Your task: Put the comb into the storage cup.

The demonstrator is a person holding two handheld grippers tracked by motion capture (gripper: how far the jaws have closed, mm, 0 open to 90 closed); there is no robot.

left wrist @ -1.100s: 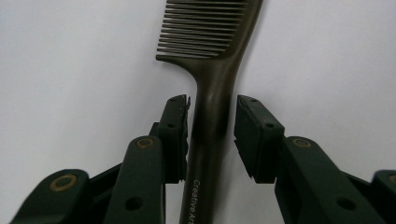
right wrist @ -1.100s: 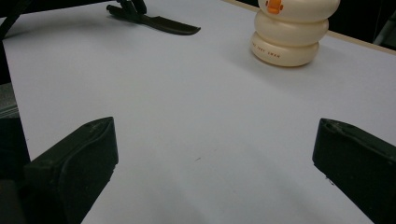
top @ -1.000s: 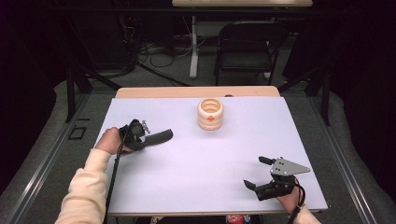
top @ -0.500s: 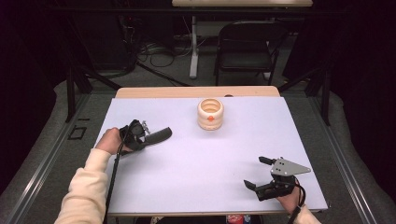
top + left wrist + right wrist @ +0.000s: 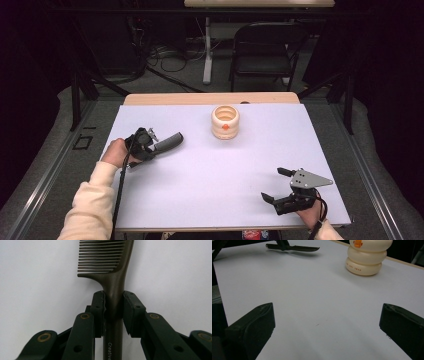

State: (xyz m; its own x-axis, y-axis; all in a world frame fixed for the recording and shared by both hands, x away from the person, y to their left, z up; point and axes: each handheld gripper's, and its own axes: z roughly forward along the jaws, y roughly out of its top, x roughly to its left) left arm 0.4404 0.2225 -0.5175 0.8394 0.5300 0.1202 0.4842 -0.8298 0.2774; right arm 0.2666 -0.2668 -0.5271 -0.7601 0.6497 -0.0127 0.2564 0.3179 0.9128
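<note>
Left tongs (image 5: 159, 146): in my left hand (image 5: 114, 152), at the left side of the surface (image 5: 200, 175), pointing toward the middle. In the left gripper view (image 5: 113, 306) the jaws are closed tight on the handle of a comb.
Comb (image 5: 113, 277): dark brown, teeth on one side. My left tongs pinch it just below where the teeth begin, and the toothed end sticks out past the tips. In the high view (image 5: 169, 141) it shows as a dark bar over the left part of the surface; in the right gripper view (image 5: 293, 248) it sits far off at the top left, lying level just above the sheet. White print runs along the handle, but I can read only part of it.
Right tongs (image 5: 275, 184): in my right hand (image 5: 310, 214), near the front right corner of the surface. Jaws spread wide with nothing between them. The right gripper view (image 5: 327, 325) shows bare sheet in the gap.
Grey plate (image 5: 307, 178): three-cornered, on top of my right tongs.
Pot (image 5: 225, 121): cream, ribbed in stacked rings, open at the top, an orange mark on the side facing me. It stands upright toward the far middle of the surface, well apart from both tongs. In the right gripper view (image 5: 365, 257) small red lettering shows on the lowest ring, too small for me to read.
Surface: pale sheet over a wooden top, a strip of wood showing along the far edge.
Chair (image 5: 265, 47): dark folding one, on the floor beyond the far edge.
</note>
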